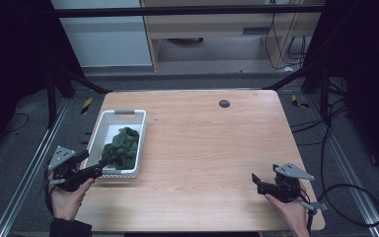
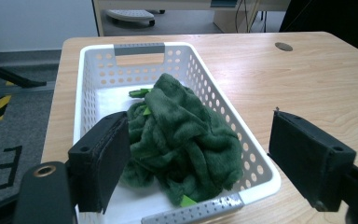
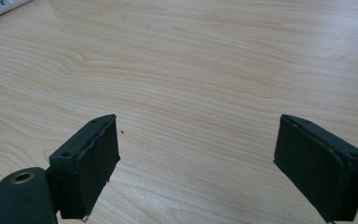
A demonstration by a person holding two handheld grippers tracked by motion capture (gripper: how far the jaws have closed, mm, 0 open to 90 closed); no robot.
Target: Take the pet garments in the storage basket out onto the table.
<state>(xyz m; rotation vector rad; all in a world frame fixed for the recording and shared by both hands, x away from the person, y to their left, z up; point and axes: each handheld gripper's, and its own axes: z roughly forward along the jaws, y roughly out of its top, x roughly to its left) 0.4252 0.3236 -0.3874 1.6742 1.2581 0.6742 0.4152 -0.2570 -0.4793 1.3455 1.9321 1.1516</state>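
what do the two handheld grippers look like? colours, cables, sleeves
Both are black. The left gripper and right gripper each carry a grey three-cornered plate on top. The fingers are broad, flat black blocks with small screw holes. A black cable trails from the right one across the floor. A dark sleeve shows at the left wrist.

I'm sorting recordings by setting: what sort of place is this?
Probably a lab or workshop test station, not a home: a bare light wooden table stands inside a black metal frame, loose cables trail across the grey floor, and yellow-black hazard tape marks the floor.
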